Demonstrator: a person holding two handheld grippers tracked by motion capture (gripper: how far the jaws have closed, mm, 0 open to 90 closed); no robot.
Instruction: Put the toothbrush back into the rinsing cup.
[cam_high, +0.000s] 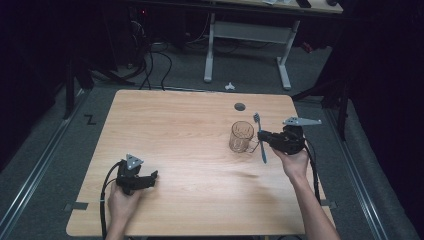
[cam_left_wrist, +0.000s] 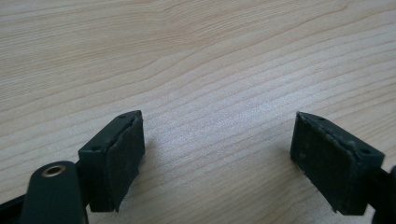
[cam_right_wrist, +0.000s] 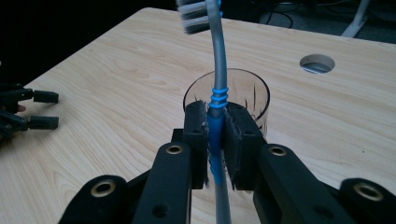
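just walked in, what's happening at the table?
A person holds a tool in each hand at a wooden table. The right tool is shut on a blue and grey toothbrush, gripped at the handle with the bristles up, right beside a clear glass cup. The brush is not in the cup yet. The left tool rests low over the near left part of the table, jaws open with nothing between them.

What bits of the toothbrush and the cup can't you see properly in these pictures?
- Toothbrush: right gripper view, its lower handle is cut off by the bottom edge, its middle hidden between the shut jaws.
- Glass cup: right gripper view, its lower half sits behind the jaws.
- Cup contents: high view, too small to tell.
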